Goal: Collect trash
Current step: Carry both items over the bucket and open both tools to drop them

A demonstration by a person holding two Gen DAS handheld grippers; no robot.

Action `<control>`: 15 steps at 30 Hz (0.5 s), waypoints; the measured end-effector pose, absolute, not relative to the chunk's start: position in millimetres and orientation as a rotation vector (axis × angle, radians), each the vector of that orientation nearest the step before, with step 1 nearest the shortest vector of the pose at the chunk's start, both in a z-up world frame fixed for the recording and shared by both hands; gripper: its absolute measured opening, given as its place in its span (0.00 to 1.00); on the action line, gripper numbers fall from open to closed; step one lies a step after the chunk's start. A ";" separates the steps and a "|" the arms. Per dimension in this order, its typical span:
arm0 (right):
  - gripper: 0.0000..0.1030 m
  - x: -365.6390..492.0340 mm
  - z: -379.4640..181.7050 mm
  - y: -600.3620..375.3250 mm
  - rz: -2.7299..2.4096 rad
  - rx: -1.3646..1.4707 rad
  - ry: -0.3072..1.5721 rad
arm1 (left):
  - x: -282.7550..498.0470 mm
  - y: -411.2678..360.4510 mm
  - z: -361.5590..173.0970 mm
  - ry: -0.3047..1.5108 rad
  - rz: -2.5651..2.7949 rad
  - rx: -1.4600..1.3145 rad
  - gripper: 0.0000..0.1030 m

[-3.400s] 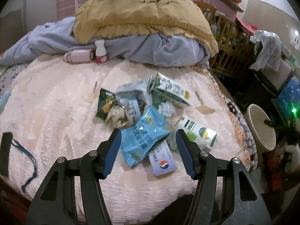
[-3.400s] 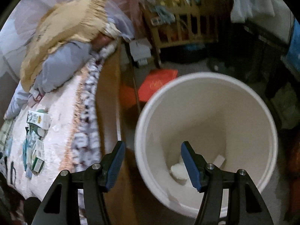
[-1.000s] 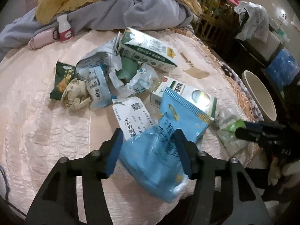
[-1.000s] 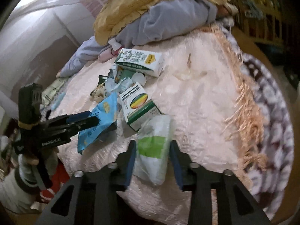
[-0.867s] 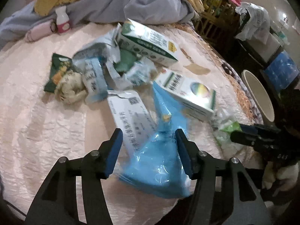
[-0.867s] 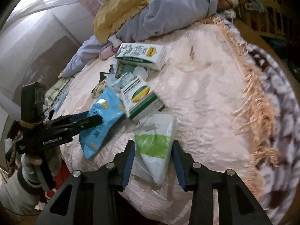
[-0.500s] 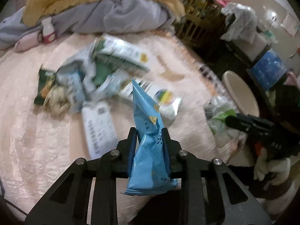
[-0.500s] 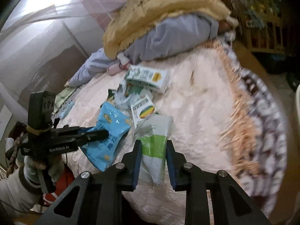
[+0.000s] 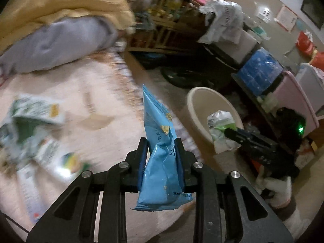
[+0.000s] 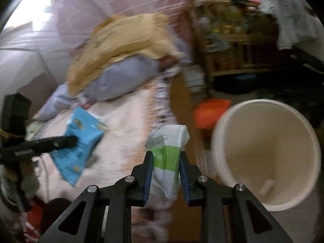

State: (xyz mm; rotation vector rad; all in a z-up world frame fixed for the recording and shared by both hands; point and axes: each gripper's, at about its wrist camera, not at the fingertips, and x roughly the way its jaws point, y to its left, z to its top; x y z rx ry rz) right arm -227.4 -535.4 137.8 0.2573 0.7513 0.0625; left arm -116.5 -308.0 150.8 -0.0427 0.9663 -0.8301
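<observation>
Blue snack bag (image 9: pixel 161 151) sits clamped upright between the pads of the left gripper (image 9: pixel 161 162), held above the edge of the pink bedspread (image 9: pixel 85 101). Left wrist view: blurred cartons (image 9: pixel 36 111) lie on the bedspread at left. Cream bucket (image 9: pixel 210 109) stands on the floor beside the bed. Right gripper (image 9: pixel 232 133) shows in front of the bucket, pinching a white-and-green bag (image 9: pixel 220 129).

Right wrist view: right gripper (image 10: pixel 165 168) is closed narrow on the white-and-green bag (image 10: pixel 167 158), which stands upright between its fingers. Bucket (image 10: pixel 267 151) is just right of it, mouth tilted toward the camera. Left gripper (image 10: pixel 66 140) enters from the left, holding the blue bag (image 10: pixel 81 141) over the bedspread (image 10: pixel 129 121). Yellow blanket (image 10: pixel 125 38) is piled behind.
</observation>
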 end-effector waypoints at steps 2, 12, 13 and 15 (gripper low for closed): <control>0.23 -230.2 137.2 -557.0 0.004 0.247 0.750 | -116.2 -338.3 154.3 0.962 -0.863 -0.030 0.23; 0.23 -242.2 115.2 -647.4 -0.186 0.296 0.762 | -111.8 -450.0 150.9 0.963 -0.959 -0.034 0.24; 0.23 -243.1 113.3 -651.9 -0.195 0.295 0.761 | -109.4 -458.3 148.4 0.968 -0.962 -0.042 0.25; 0.23 -244.7 111.4 -656.2 -0.210 0.294 0.754 | -106.7 -471.7 142.8 0.973 -0.967 -0.054 0.29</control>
